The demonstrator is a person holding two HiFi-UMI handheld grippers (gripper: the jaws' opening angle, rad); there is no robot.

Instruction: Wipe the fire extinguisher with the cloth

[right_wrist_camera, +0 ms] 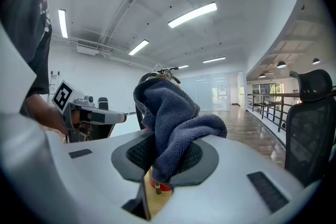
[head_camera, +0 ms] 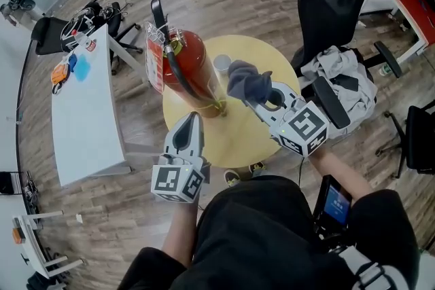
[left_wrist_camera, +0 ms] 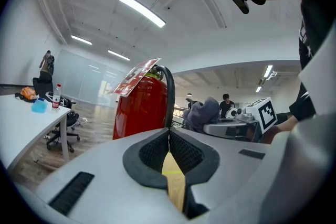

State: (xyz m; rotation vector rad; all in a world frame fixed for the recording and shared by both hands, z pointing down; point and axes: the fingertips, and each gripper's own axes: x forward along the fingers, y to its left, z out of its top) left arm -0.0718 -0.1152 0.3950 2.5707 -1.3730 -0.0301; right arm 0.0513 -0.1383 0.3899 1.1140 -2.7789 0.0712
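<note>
round pale-wood table [head_camera: 251,146] on a plank floor carries everything. the right gripper [right_wrist_camera: 167,160] has its ribbed black pads clamped on a bunched blue-grey cloth [right_wrist_camera: 176,118]. its nubbly terry weave spills over the tips, likely so a soft wad leads the wipe. the left gripper [left_wrist_camera: 169,136] has its jaws closed together on nothing and points at the fire extinguisher [head_camera: 192,71], perhaps ready to steady it. that glossy red cylinder stands upright at the table's left, just left of the cloth, with a black hose [head_camera: 175,75] down its side and a card tag [head_camera: 155,61]. whether cloth and cylinder touch is unclear. a white cup [head_camera: 221,64] stands just beyond.
</note>
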